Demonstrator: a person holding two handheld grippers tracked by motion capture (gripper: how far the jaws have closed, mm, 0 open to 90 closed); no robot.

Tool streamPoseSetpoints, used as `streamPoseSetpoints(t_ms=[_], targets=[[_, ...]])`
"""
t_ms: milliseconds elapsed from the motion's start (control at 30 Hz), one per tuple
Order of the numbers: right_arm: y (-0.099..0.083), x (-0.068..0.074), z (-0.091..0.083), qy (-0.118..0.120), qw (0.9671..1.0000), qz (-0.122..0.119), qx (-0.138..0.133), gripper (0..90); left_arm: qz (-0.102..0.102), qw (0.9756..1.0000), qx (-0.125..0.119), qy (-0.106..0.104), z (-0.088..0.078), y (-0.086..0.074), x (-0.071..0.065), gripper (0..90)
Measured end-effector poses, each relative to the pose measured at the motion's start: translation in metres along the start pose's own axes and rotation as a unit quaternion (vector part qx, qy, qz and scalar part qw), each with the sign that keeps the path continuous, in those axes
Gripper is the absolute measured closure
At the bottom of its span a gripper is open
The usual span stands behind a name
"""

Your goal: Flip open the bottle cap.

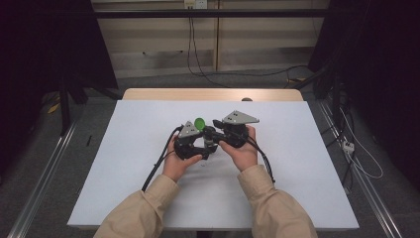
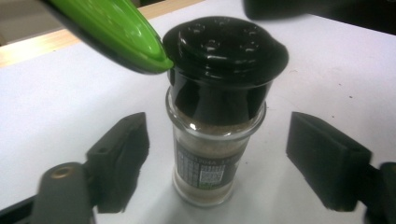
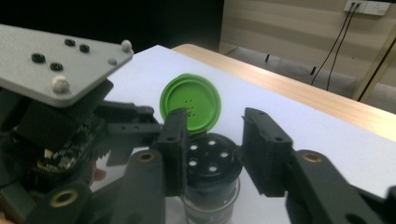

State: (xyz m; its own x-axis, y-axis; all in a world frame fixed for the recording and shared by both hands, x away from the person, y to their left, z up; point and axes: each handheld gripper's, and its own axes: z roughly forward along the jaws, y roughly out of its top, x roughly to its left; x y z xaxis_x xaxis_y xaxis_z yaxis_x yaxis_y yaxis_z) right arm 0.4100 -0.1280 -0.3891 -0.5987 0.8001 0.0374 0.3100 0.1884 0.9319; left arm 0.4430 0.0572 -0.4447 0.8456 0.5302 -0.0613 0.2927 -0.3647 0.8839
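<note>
Glass spice jar (image 2: pixel 212 154) stood upright on white worktop (image 2: pixel 56 107), tan powder inside, green flip lid (image 3: pixel 190 103) hinged open, left tongs (image 2: pixel 233 158) apart around jar, untouching, right tongs (image 3: pixel 212 149) apart beside black sifter cap (image 3: pixel 210 161), sifter holes seen from right gripper view, printed label from left.

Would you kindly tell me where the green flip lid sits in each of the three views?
High view: green lid at table centre, between the two grey plates.
Left gripper view: green lid upper left, tilted open, touching the black shaker cap.
Right gripper view: green lid centre, upright behind the cap.
Shared landmark: the black cap.
</note>
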Motion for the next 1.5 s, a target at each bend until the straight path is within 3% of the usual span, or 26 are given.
streamPoseSetpoints(t_ms=[333, 400, 600, 733, 1000, 1100, 1367, 1500], targets=[[-0.003, 0.002, -0.013, 0.013, 0.9999, 0.007, 0.000, 37.3, -0.013, 0.9998, -0.003, -0.012, -0.018, 0.001, -0.001, 9.7], [-0.004, 0.002, -0.017, 0.020, 0.9997, 0.011, -0.002, 34.5, -0.006, 0.9999, -0.003, -0.011, -0.022, 0.001, -0.001, 9.9], [-0.010, 0.005, -0.026, 0.026, 0.9996, 0.004, 0.002, 26.0, -0.012, 0.9997, -0.006, -0.022, -0.034, -0.002, -0.001, 9.8], [-0.015, 0.004, -0.032, 0.031, 0.9995, 0.000, 0.012, 20.6, 0.000, 0.9997, -0.001, -0.025, -0.041, -0.005, -0.003, 9.2], [-0.029, 0.000, -0.047, 0.030, 0.9994, 0.003, 0.016, 16.3, -0.007, 0.9995, -0.002, -0.030, -0.061, -0.014, 0.000, 7.9], [-0.036, 0.000, -0.052, 0.028, 0.9993, 0.002, 0.025, 14.7, -0.002, 0.9996, 0.003, -0.026, -0.068, -0.018, 0.002, 7.8], [-0.053, -0.005, -0.067, 0.033, 0.9990, 0.009, 0.028, 10.1, -0.018, 0.9996, 0.007, -0.021, -0.086, -0.030, 0.008, 7.2], [-0.060, -0.006, -0.072, 0.031, 0.9989, 0.008, 0.035, 9.8, -0.015, 0.9997, 0.007, -0.018, -0.092, -0.034, 0.010, 7.2]])
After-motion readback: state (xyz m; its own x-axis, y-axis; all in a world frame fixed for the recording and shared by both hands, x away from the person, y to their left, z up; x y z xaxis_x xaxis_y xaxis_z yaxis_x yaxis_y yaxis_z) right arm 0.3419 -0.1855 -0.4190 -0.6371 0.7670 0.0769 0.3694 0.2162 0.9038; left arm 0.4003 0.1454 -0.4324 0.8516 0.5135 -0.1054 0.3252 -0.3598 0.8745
